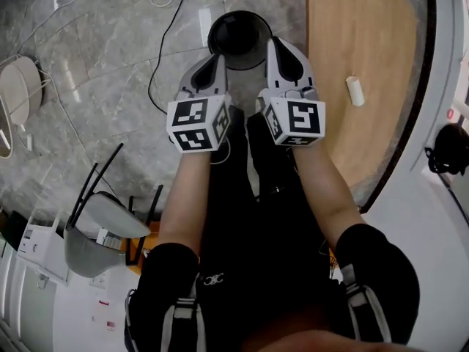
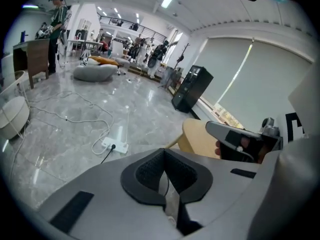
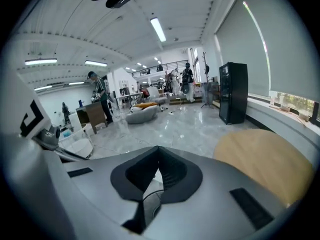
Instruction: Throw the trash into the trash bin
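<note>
Your left claw point(image 1: 216, 61) and right claw point(image 1: 282, 50) are side by side, both closed with nothing between the jaws. The black bin point(image 1: 214, 35) stands on the floor at 12 o'clock from them. A small white roll point(image 1: 355, 91) lies on the desk point(image 1: 366, 35), at 2 o'clock from the right claw.

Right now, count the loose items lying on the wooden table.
1. A small white roll lies on the wooden table, near its right edge in the head view. The person's forearm covers part of the table, so more may be hidden.
</note>
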{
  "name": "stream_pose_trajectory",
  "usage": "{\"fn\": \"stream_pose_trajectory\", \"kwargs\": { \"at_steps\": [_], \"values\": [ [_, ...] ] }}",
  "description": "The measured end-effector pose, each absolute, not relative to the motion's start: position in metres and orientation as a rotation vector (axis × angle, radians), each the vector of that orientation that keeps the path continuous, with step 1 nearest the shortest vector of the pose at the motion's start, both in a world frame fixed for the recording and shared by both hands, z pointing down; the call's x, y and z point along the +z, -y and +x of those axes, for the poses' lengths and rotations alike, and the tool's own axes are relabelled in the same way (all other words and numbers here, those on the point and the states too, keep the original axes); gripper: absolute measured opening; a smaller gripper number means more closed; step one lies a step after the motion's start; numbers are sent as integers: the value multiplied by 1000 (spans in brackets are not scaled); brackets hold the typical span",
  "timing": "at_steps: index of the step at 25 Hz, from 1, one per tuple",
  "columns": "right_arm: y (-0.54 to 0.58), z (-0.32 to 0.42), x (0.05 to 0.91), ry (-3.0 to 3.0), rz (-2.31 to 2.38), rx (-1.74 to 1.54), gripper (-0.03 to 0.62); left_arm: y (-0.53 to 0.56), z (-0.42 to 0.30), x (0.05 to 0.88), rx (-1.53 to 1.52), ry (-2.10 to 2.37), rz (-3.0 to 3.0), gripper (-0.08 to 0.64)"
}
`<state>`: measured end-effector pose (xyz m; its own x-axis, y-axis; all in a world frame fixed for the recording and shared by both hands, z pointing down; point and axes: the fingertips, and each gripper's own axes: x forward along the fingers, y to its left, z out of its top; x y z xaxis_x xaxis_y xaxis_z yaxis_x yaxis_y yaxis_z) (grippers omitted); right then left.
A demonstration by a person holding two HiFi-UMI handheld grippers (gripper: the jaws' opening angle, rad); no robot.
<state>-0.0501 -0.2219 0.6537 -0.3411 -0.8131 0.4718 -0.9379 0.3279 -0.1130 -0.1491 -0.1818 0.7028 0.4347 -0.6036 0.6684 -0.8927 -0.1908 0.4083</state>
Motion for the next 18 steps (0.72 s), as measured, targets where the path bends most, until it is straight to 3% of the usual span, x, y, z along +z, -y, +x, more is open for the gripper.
{"fn": "stream_pose_trajectory", "kwargs": {
  "at_steps": [8,18],
  "values": [
    [205,74,579,2204,1800,488,14,193,-64,632,412,1224,2024,12],
    [146,255,572,1935,2086,436,14,170,89,628,515,1008,2163,12]
  ]
}}
